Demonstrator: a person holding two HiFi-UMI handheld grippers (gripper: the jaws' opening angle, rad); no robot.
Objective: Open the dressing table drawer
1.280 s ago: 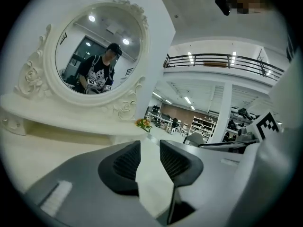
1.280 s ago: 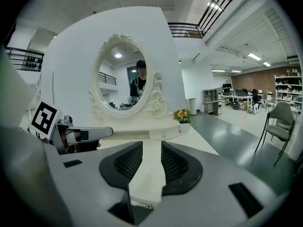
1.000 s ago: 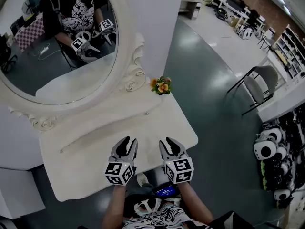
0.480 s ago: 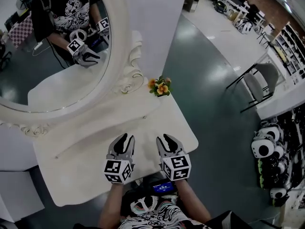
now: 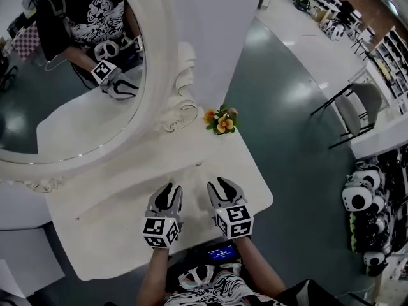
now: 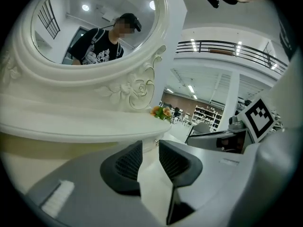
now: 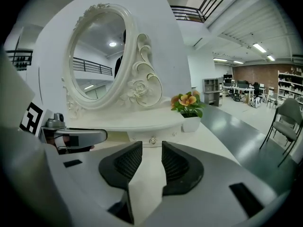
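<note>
The white dressing table (image 5: 102, 234) carries a raised shelf under an oval mirror (image 5: 70, 69). A small drawer sits shut under the shelf, with its knob (image 7: 152, 140) straight ahead of my right gripper (image 7: 151, 151) and also showing in the head view as knob (image 5: 199, 165). My left gripper (image 5: 169, 189) and right gripper (image 5: 217, 183) hover side by side over the tabletop, short of the shelf. The right jaws are opening with nothing between them. In the left gripper view the left gripper (image 6: 150, 148) stands open and empty, aimed at the shelf's underside.
A potted orange flower (image 5: 221, 121) stands at the shelf's right end, beside the mirror frame. A grey chair (image 5: 354, 110) and several white helmets (image 5: 360, 199) are on the floor to the right. A phone screen (image 5: 221, 254) glows at the person's lap.
Both grippers have sunk closer to the tabletop and edged toward the shelf. The head view has shifted, so the table sits a little differently in frame.
</note>
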